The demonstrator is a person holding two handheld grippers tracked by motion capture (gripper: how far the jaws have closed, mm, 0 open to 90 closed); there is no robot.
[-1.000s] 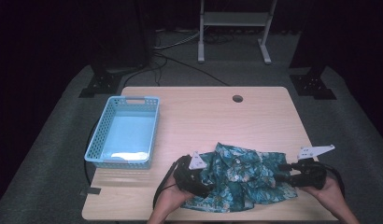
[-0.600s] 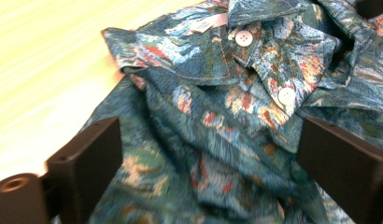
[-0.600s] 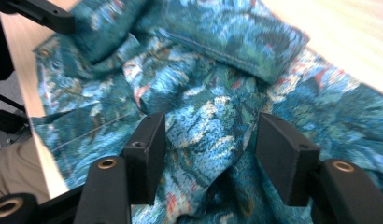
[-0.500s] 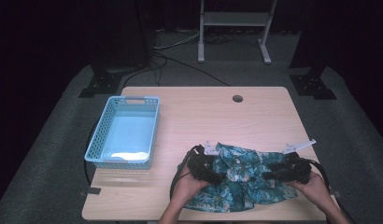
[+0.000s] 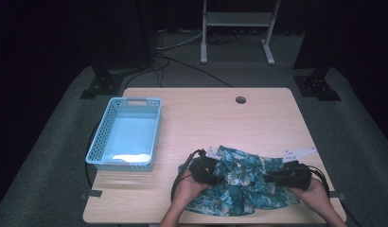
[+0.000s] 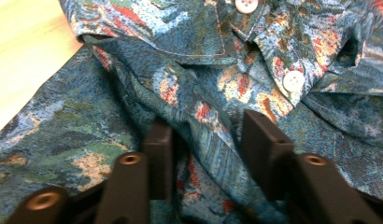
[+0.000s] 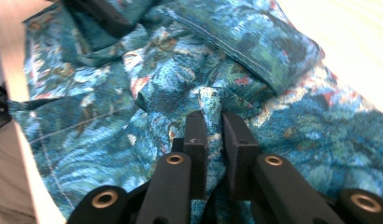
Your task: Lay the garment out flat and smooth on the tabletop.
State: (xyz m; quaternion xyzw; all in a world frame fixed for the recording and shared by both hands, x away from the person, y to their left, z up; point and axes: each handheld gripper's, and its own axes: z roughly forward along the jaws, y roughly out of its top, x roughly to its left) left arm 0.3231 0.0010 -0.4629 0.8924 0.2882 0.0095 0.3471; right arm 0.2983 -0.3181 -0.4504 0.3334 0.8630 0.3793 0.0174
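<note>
shirt [image 5: 242, 182] crumpled at tabletop [image 5: 220, 118] near edge, right of centre | left gripper [image 6: 206, 140] jaws parted astride a fold | right gripper [image 7: 213, 135] pinching a fold | blue basket [image 5: 127, 133] by left edge

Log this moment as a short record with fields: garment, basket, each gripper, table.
garment: patterned teal shirt, crumpled at the table's near edge
basket: light blue basket, on the table's left side, nothing in it
left gripper: jaws apart, a fold of shirt between them
right gripper: pinching a ridge of shirt fabric
table: light wood, small round hole near far edge
</note>
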